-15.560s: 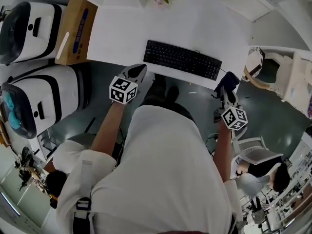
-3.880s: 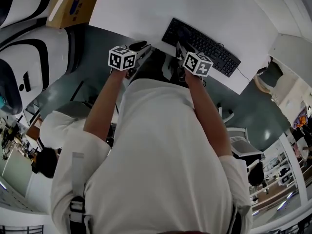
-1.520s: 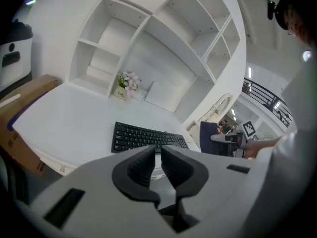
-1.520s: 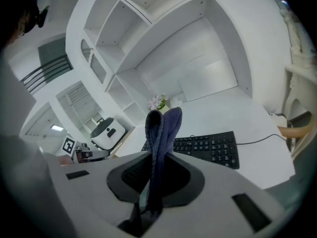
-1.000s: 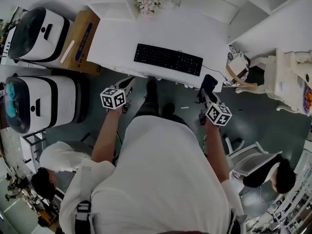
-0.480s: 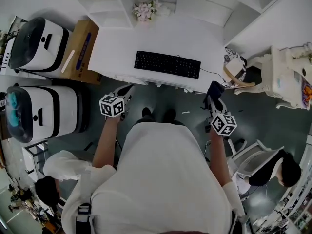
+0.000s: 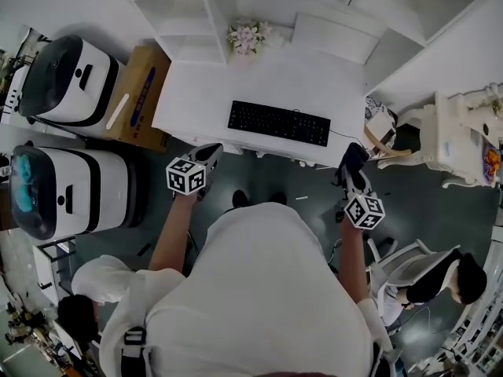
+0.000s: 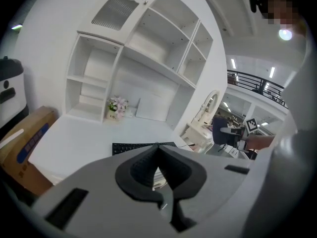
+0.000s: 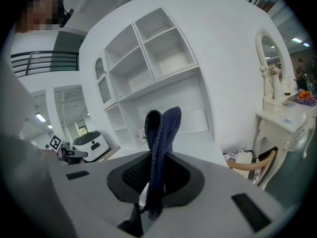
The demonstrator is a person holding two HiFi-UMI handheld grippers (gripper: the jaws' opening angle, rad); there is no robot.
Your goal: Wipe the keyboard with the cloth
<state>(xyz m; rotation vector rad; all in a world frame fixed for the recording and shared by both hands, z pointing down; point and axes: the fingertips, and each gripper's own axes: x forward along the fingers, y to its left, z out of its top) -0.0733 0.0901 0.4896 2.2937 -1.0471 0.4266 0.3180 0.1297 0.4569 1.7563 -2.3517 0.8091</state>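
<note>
Off at nine o'clock in the head view, a lower machine (image 7: 67, 191) stood on the floor, with an upper machine (image 7: 63, 77) at ten o'clock. A box (image 7: 135, 93) sat just beside the upper one, at its three o'clock. Next came the white desk (image 7: 196, 100), filling the twelve o'clock part of the view. Flowers (image 7: 247, 36) stood at its back edge, and the keyboard (image 7: 279, 122) lay near its front edge.

The left gripper (image 7: 211, 154) hung off the desk at the keyboard's seven o'clock, apart from it. Its own view showed the jaws clenched together with nothing between them and the keyboard just beyond their tips.

The right gripper (image 7: 351, 162) hung at the keyboard's four o'clock, also off the desk and clear of the keys. Its jaws were clamped on the dark blue cloth (image 9: 161, 128), which stood up in a fold from between them. The cloth touched neither the keyboard nor the desk.

Farther right, at three o'clock, stood a white dresser (image 7: 460, 132). At four o'clock, a second person (image 7: 440, 277) sat by a white chair (image 7: 405, 261).
</note>
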